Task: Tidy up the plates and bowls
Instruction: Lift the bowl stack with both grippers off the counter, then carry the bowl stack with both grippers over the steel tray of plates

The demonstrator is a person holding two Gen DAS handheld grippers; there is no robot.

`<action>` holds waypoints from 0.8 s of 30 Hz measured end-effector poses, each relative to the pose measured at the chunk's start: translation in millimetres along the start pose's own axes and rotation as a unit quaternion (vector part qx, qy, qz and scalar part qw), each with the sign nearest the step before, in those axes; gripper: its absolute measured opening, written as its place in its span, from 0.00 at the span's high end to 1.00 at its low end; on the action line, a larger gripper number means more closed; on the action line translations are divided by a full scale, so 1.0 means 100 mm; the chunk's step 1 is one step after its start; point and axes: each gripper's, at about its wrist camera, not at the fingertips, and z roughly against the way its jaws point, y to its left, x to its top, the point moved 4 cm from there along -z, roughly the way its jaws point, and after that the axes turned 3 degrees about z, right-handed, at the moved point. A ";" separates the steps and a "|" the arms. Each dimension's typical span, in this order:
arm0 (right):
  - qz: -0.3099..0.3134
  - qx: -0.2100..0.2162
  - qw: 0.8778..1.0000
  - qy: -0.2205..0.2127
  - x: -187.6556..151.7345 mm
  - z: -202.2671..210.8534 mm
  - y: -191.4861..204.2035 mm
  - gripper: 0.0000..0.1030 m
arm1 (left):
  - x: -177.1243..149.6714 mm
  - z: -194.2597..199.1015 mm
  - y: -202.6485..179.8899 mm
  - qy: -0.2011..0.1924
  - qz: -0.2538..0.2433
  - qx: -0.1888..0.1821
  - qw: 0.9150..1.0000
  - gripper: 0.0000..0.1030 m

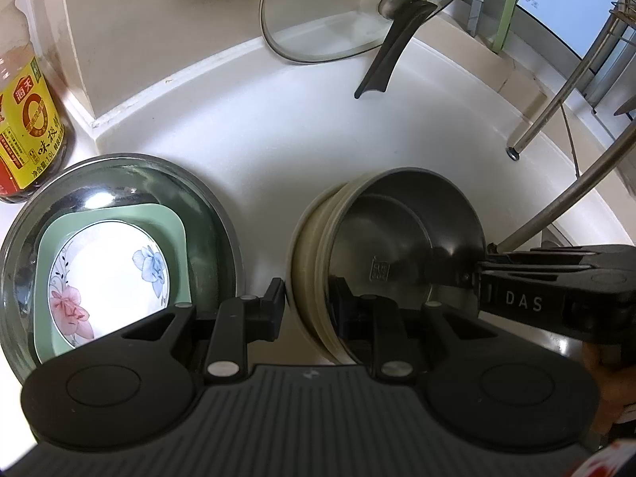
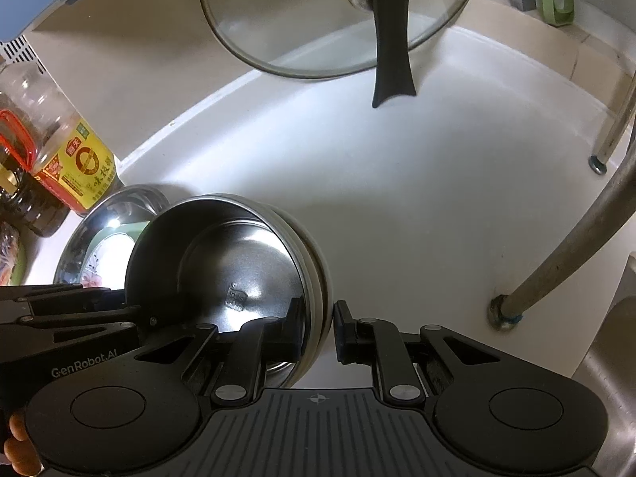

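I hold a stack of bowls (image 1: 401, 250) between my two grippers, above the white counter (image 1: 318, 131). The stack is steel inside, with cream outer walls showing as nested rims.

My left gripper (image 1: 308, 310) pinches the rim on the stack's left side: one finger sits outside the cream wall, the other inside the steel bowl, and the jaws are closed on that rim. My right gripper (image 2: 316, 328) straddles the opposite rim, one finger inside the bowl and the other just outside the cream wall; I cannot tell whether the outer pad touches it.

Just to the left of the stack, toward the counter's left edge, a wide steel basin (image 1: 119, 183) rests on the counter. In it lies a green square dish (image 1: 175, 230) carrying a white floral plate (image 1: 107, 270).

Behind the basin, at the left edge, stands a yellow-labelled sauce bottle (image 1: 28, 119). A glass pot lid (image 2: 330, 12) leans against the back wall, its black handle (image 2: 391, 51) pointing down to the counter.
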 end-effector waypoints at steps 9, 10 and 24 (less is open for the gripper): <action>-0.003 0.008 1.000 -0.017 0.04 0.03 0.03 0.86 | 0.03 0.12 0.00 -0.027 -0.001 0.008 1.000 0.78; -0.002 0.009 1.000 -0.019 0.06 0.04 0.05 0.86 | 0.04 0.13 0.00 -0.030 -0.002 0.010 0.999 0.78; 0.040 0.042 0.997 -0.047 0.32 0.13 0.53 0.86 | 0.18 0.57 0.35 -0.078 0.029 0.043 0.996 0.78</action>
